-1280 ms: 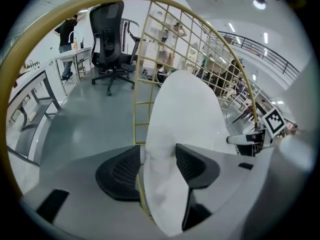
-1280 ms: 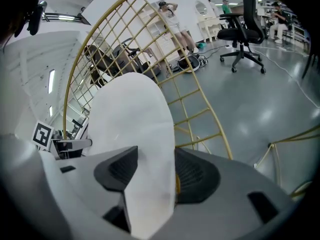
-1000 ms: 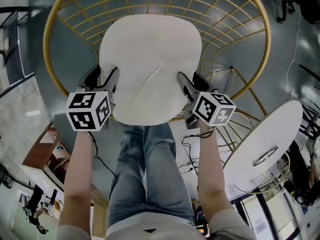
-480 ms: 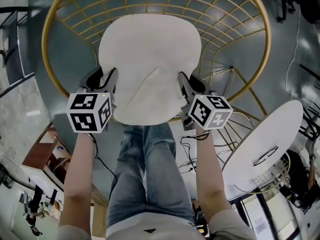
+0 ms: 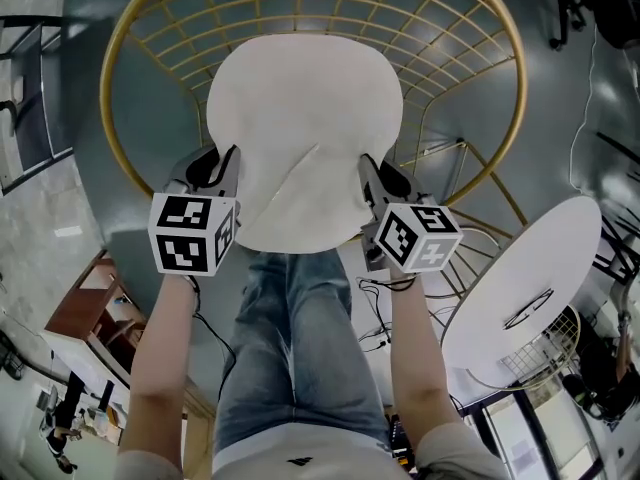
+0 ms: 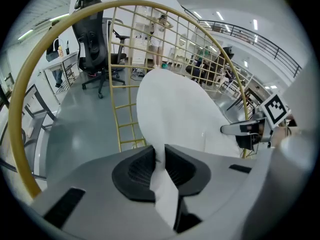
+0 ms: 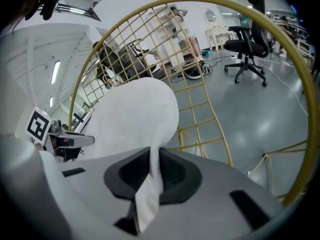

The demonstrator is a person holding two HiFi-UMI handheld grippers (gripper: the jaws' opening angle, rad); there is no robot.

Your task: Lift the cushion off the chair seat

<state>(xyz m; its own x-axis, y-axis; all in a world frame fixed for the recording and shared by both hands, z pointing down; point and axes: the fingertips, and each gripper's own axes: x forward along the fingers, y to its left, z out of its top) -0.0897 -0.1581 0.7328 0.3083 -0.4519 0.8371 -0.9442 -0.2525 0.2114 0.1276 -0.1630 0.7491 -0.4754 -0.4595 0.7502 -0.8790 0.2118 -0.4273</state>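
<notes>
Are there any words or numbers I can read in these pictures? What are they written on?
No words or numbers can be read anywhere.
The left cube and the right cube carry only black-and-white square patterns, not letters.
The cushion and the chair are plain.
Anything far off in the room is too small to read.
</notes>
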